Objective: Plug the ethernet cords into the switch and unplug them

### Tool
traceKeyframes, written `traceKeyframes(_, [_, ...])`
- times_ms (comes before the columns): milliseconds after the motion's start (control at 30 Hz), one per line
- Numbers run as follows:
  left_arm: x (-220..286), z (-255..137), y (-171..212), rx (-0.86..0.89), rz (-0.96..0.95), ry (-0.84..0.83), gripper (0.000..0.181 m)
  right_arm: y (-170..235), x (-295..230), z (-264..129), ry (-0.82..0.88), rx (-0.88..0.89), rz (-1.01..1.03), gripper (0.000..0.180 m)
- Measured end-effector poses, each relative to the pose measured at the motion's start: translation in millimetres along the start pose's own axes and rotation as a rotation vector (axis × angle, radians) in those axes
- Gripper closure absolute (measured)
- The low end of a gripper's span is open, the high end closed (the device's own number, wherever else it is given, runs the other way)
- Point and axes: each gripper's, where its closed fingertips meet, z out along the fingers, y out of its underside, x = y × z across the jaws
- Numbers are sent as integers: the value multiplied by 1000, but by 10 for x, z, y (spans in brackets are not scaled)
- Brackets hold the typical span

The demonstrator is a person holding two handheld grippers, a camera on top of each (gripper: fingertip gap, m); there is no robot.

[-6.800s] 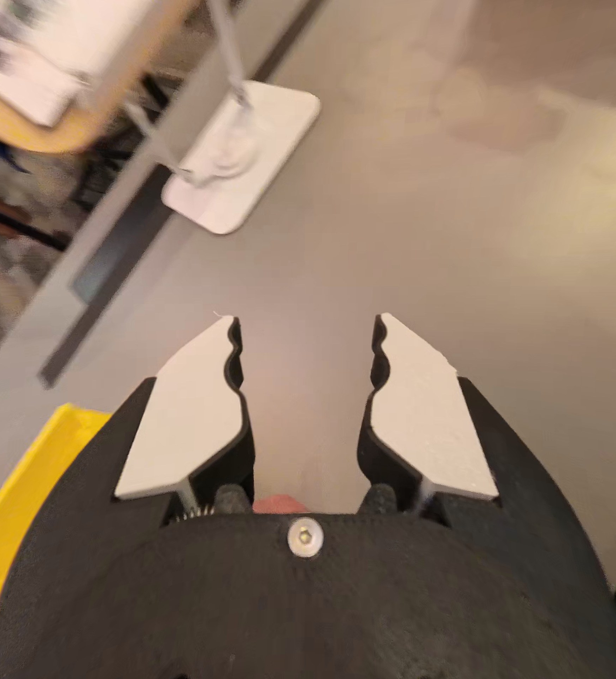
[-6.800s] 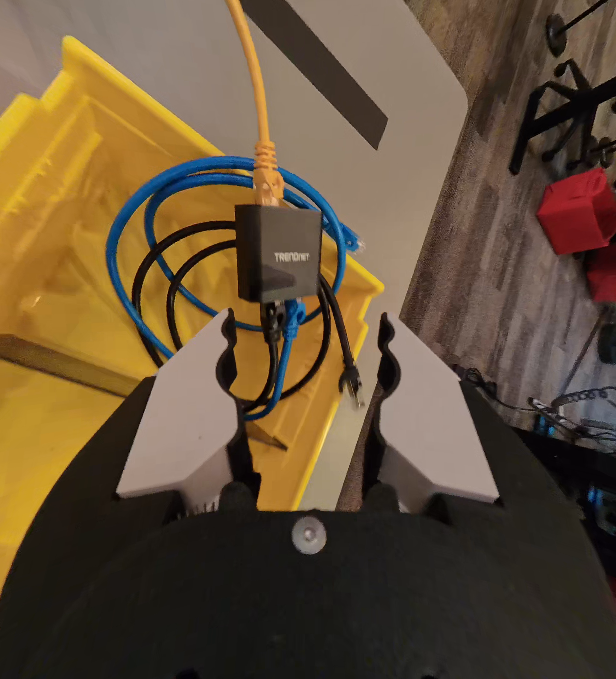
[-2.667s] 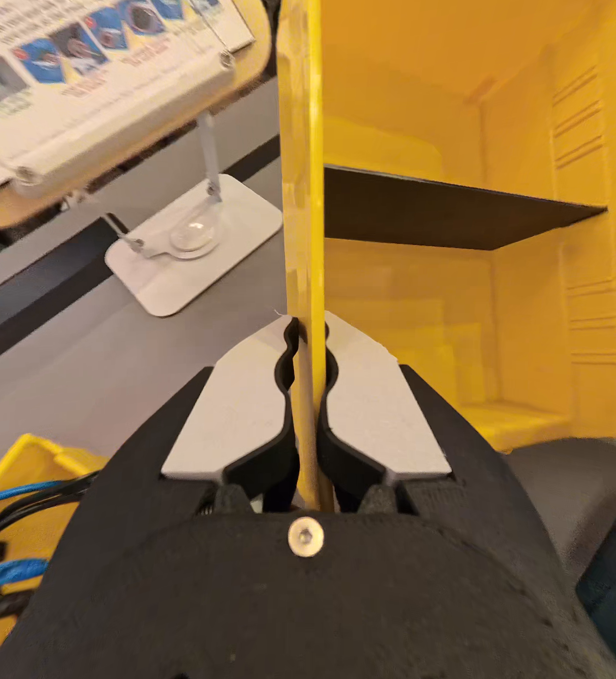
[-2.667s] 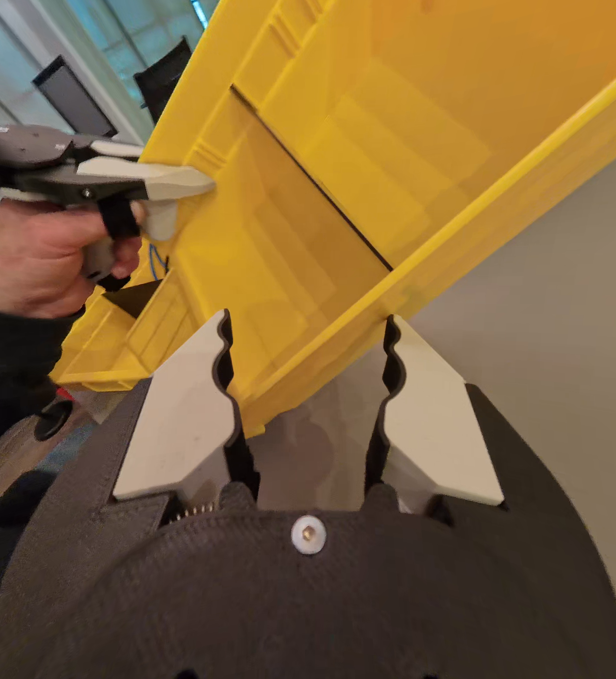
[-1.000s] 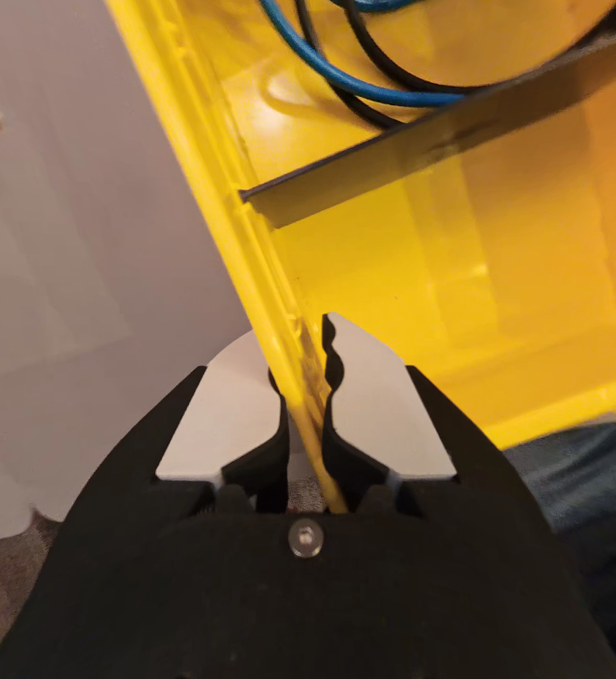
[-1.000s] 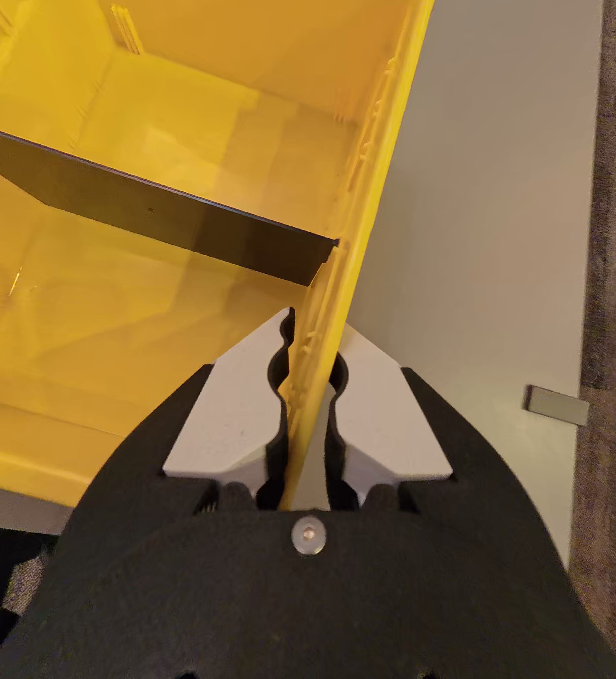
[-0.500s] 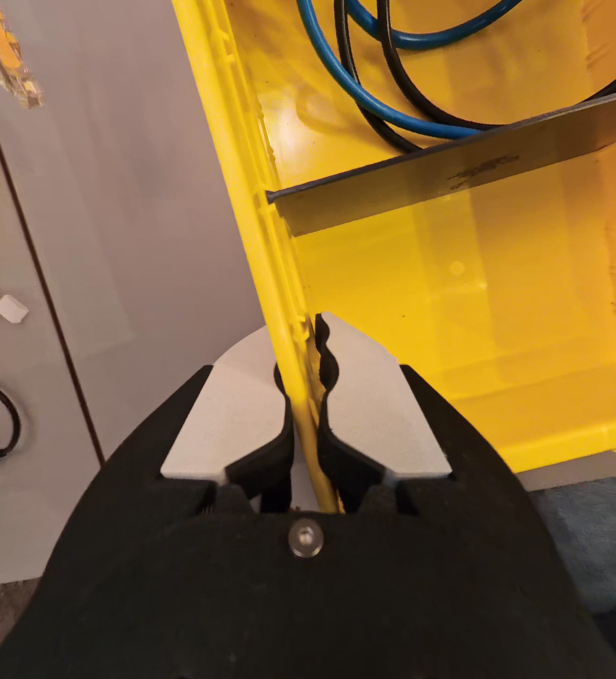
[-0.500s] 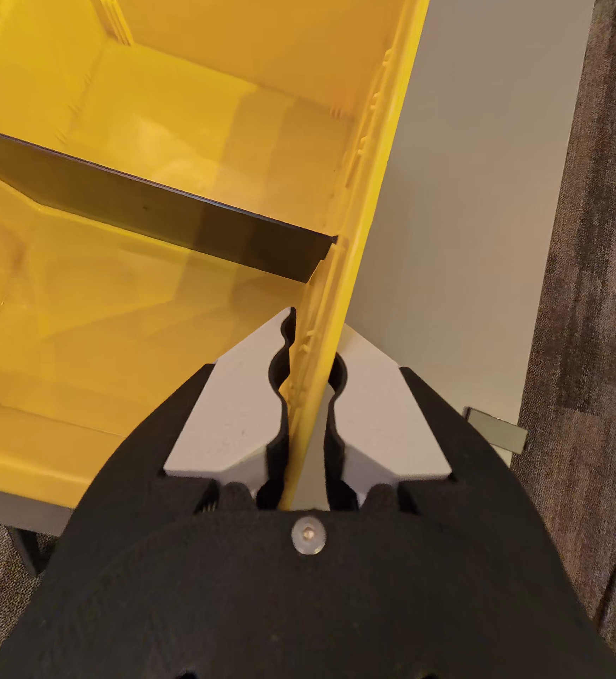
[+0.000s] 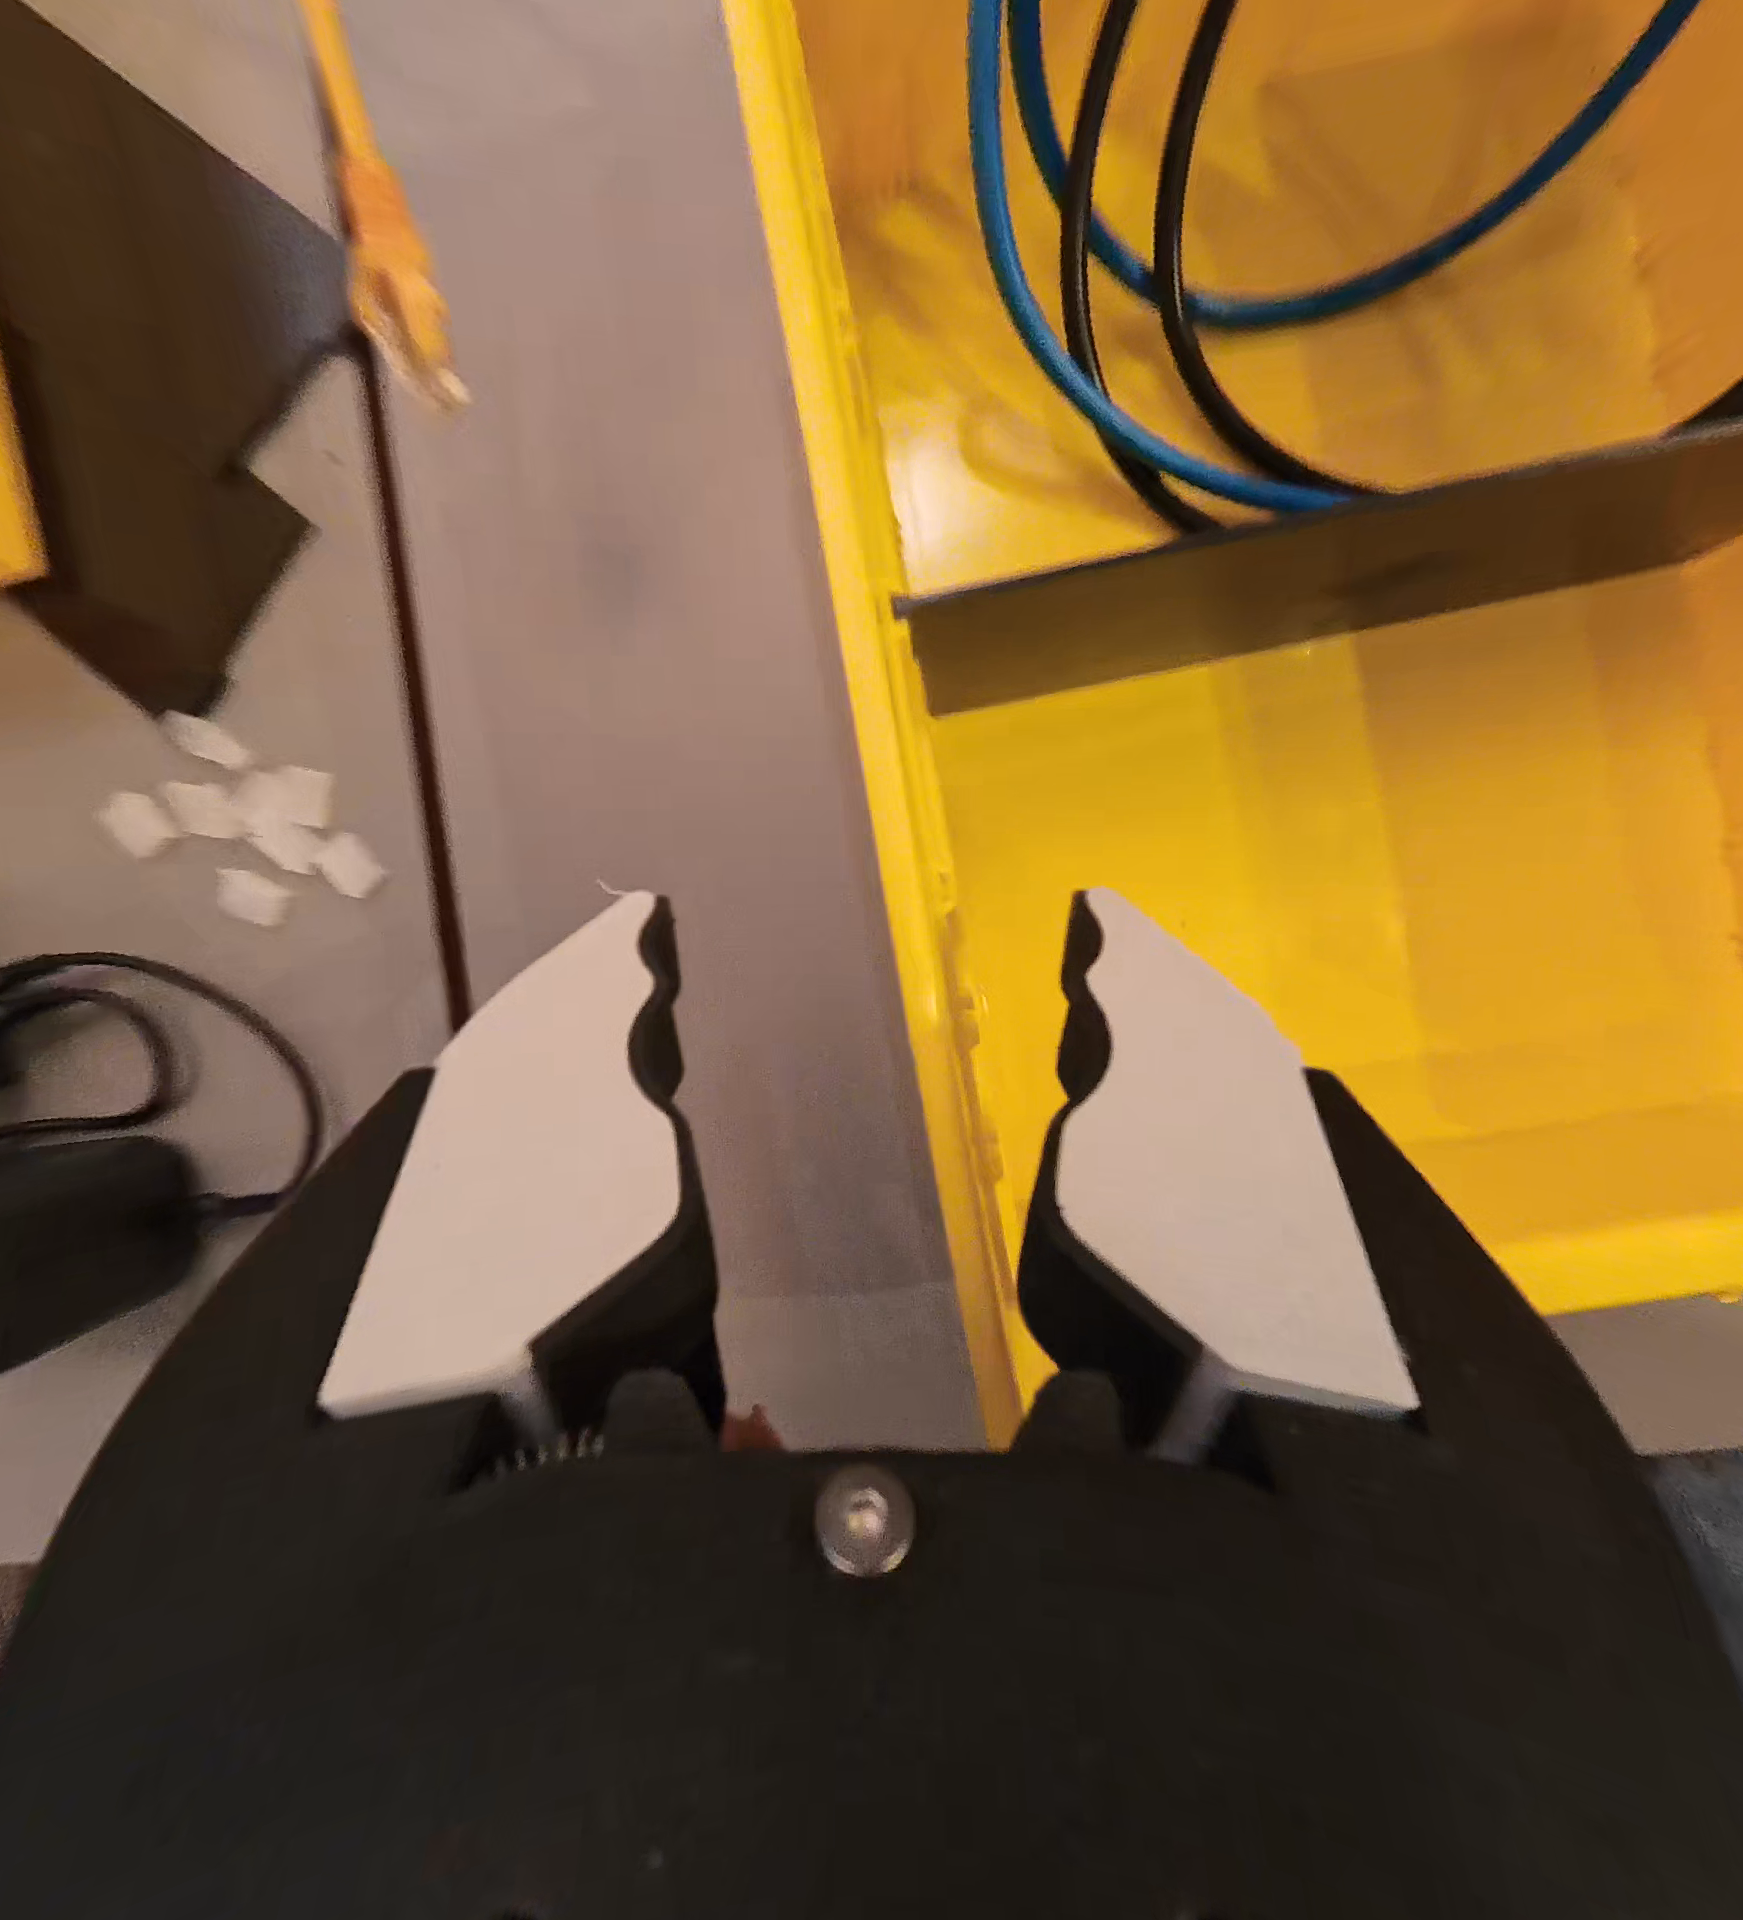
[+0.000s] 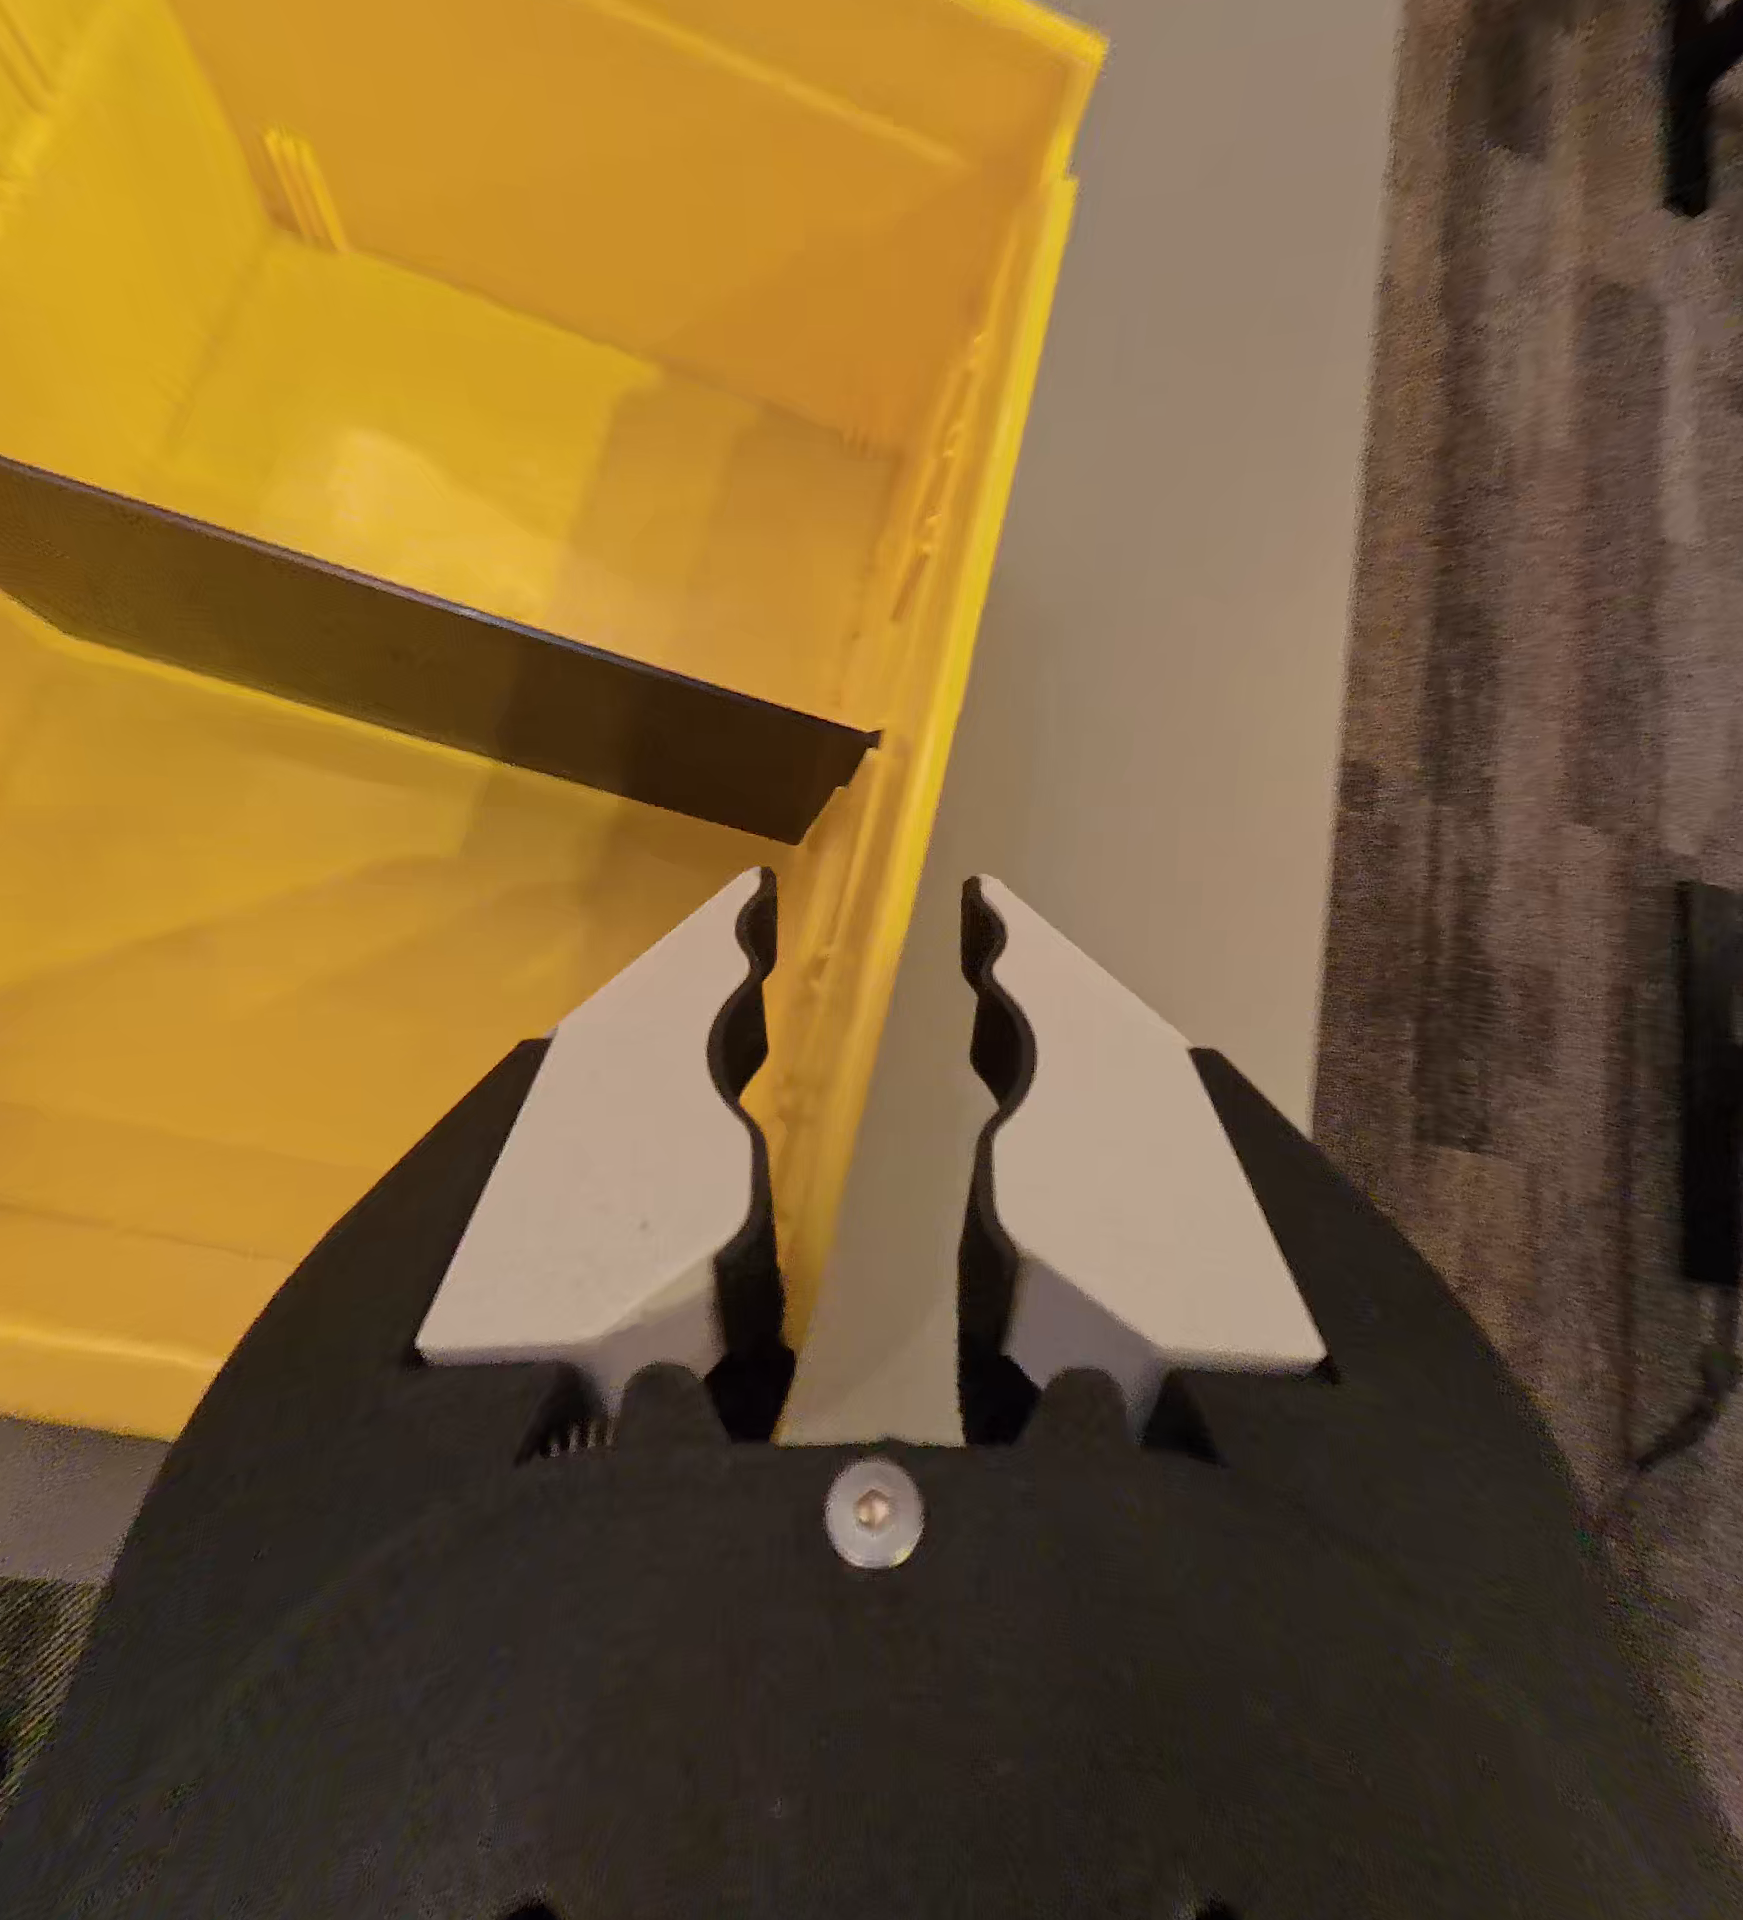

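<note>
A yellow bin (image 9: 846, 436) with a black divider (image 9: 1366, 561) rests on the grey table. Coiled blue (image 9: 1012, 270) and black (image 9: 1085, 343) ethernet cords lie in its far compartment. An orange cord's plug (image 9: 399, 291) lies on the table left of the bin. My left gripper (image 9: 872, 914) is open, its jaws straddling the bin's left wall without touching it. My right gripper (image 10: 867, 894) is open, its jaws either side of the bin's right wall (image 10: 950, 582). The switch is not in view.
A black power adapter with its cord (image 9: 25, 1236) and several small white pieces (image 9: 243, 831) lie on the table at the left. A second yellow bin with a black panel (image 9: 119, 395) stands at upper left. Carpet floor (image 10: 1573, 623) lies past the table's right edge. Some 95 cm of space lies between my two pairs of fingers.
Both grippers were shut on the bin's side walls half a second ago and have now opened and let go. The bin sits flat on the table.
</note>
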Motion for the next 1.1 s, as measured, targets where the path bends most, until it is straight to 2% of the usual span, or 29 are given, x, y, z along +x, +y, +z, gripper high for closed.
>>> traceKeyframes(67, [-7, -220, -209, 92, 13, -44, 103, -84, 84, -110, 76, 30, -22, 141])
traceKeyframes(200, [360, -547, -743, 247, 123, -16, 107, -364, 115, -393, 213, 124, -82, 142])
traceKeyframes(300, [709, -482, -1072, 260, 122, 102, 108, -639, -55, -607, 255, 219, -131, 146])
traceKeyframes(433, [1009, -152, -1380, 216, 37, 295, 107, -960, -475, -836, 235, 326, -222, 146])
traceKeyframes(600, [1036, 228, -1566, 180, -139, 469, 105, -1226, -996, -1032, 184, 412, -335, 146])
traceKeyframes(667, [1056, 308, -1622, 177, -207, 547, 111, -1283, -1172, -1052, 131, 440, -344, 146])
traceKeyframes(767, [1057, 435, -1665, 153, -254, 595, 115, -1325, -1340, -1027, 84, 454, -353, 146])
traceKeyframes(933, [1039, 525, -1716, 133, -302, 648, 137, -1320, -1596, -907, 9, 451, -362, 147])
traceKeyframes(1067, [1113, 614, -1770, 122, -375, 731, 131, -1321, -1862, -800, -46, 449, -401, 147])
traceKeyframes(1100, [1158, 607, -1791, 127, -380, 766, 138, -1330, -1926, -783, -58, 451, -410, 147])
